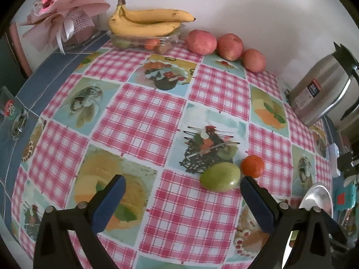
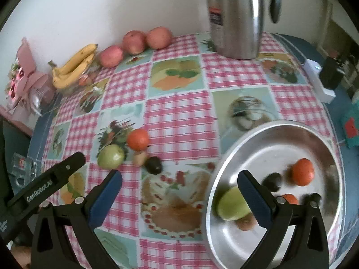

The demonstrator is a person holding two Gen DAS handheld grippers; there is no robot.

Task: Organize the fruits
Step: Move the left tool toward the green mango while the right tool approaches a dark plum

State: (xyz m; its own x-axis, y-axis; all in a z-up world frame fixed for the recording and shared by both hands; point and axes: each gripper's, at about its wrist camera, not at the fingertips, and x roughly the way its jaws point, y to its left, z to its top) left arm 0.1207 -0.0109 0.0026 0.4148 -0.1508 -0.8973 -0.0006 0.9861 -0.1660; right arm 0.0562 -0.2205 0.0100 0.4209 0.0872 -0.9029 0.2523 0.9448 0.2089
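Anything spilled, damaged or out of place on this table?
Nothing spilled or damaged. Four small fruits lie loose on the cloth instead of in the metal bowl: green fruit, orange fruit, dark fruit, pale piece.

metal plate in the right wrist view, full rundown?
The metal plate is round, shallow and silvery with a raised rim, lying flat on the checked tablecloth at the near right. It holds a green fruit, two orange fruits and a dark fruit. The open right gripper hovers over its near-left edge.
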